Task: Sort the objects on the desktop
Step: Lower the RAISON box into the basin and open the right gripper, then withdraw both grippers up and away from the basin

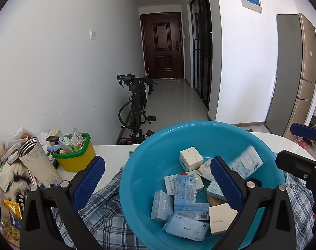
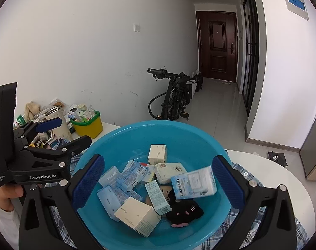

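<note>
1. Both grippers hang over the blue basin (image 2: 107, 139), which sits on a plaid shirt (image 1: 103, 214) on the white counter (image 1: 114, 154). The right gripper (image 2: 158, 179) is spread wide with nothing pinched; a blurred pale-blue box (image 2: 194, 182) marked RAISON sits between its pads, apparently just dropping into the basin.
2. The left gripper (image 1: 158, 179) is also wide and empty, above the basin's left side.
3. The basin already holds many small boxes, wipe packets (image 1: 186, 228) and a black plush toy (image 2: 184, 211), so the step in hand looks like a release.
4. To do it well, keep the right gripper wide until the box lies flat, then lift straight up, clear of the rim.
5. What looks unsorted lies left: a steel cup (image 1: 38, 160), a yellow tub (image 1: 76, 158) and a heap of packets beside it.
6. For the next pick, the left gripper is nearer; approach from above and avoid knocking the tall cup.
</note>
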